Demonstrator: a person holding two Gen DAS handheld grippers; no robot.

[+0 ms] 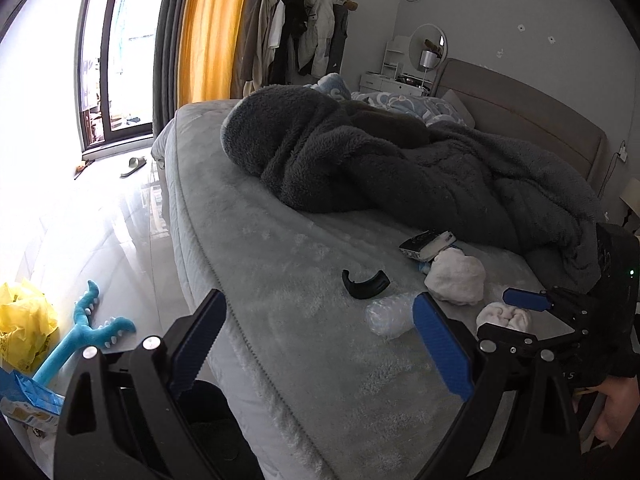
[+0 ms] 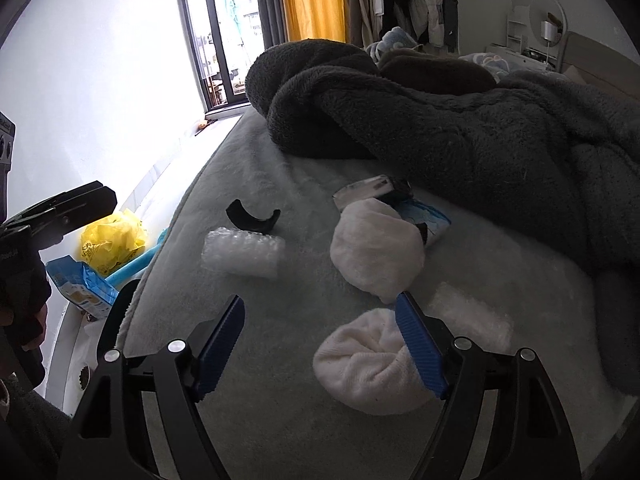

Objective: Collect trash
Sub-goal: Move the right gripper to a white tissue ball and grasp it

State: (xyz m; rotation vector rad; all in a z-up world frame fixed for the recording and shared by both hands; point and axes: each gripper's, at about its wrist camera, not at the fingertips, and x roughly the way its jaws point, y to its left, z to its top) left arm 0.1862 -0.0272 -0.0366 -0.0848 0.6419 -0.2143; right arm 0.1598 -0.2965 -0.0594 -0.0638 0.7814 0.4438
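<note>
Both claws hang spread over the grey plush bed, gripping nothing. The left claw sits at the bed's near edge, just short of a clear bubble-wrap roll. The right claw has its right finger touching a white rolled sock. Beyond lie a black curved plastic piece, a larger white cloth ball and a crumpled blue-and-white wrapper, beside the dark grey fleece blanket. A yellow plastic bag sits on the floor off the bed's left edge.

Two white wads, two bubble-wrap pieces
</note>
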